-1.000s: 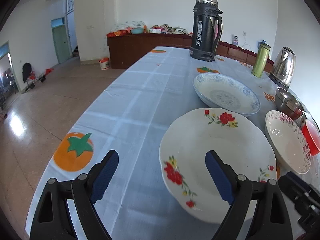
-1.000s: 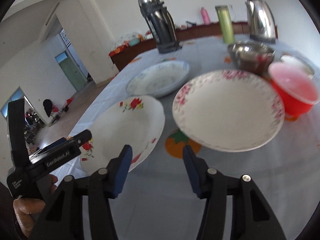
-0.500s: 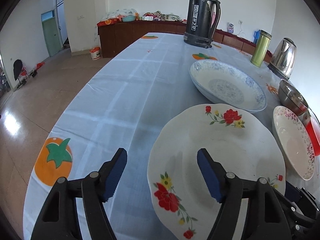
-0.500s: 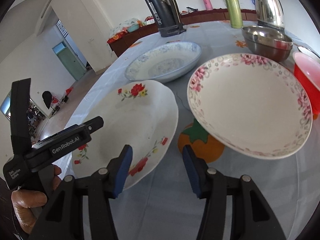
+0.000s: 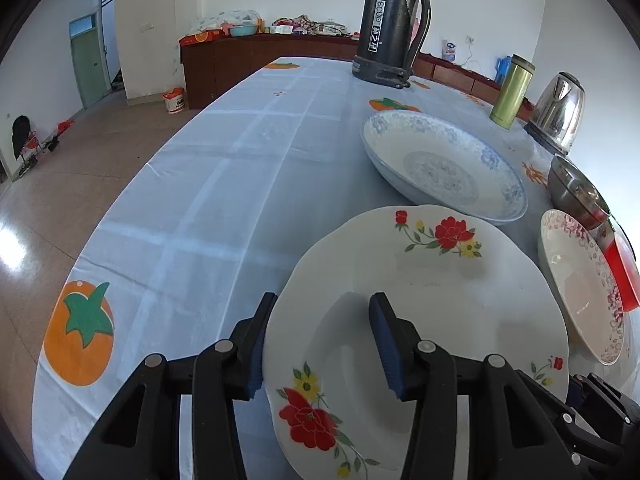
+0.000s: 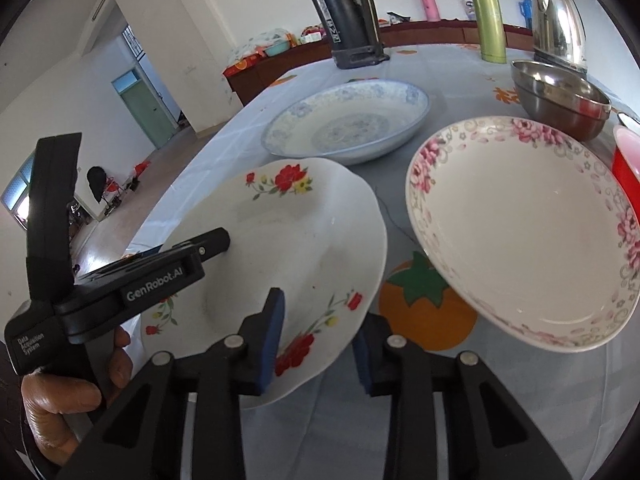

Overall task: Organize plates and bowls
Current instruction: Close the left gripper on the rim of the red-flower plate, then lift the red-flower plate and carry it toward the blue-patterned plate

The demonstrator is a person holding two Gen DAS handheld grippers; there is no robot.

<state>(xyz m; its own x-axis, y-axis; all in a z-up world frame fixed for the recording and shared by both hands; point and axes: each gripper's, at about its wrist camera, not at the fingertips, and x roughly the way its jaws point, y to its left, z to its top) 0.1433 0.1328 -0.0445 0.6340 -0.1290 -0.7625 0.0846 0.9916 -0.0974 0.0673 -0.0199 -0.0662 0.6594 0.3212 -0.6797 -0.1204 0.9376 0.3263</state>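
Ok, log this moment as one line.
left gripper: open, straddling rim of red-flower plate | right gripper: open, straddling same plate's opposite rim | pink plate, blue plate: untouched

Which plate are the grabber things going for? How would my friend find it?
Start at the tall black thermos at the table's far end and come toward the camera, past the blue-patterned plate. The next one, the red-flower plate, is it: red and yellow flowers, with each hand-held gripper straddling its rim, unlike the pink-rimmed plate beside it.

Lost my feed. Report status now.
Both hand-held grippers, left and right, open, straddling opposite rims of red-flower plate. Plate on tablecloth. Pink-rimmed plate close beside.
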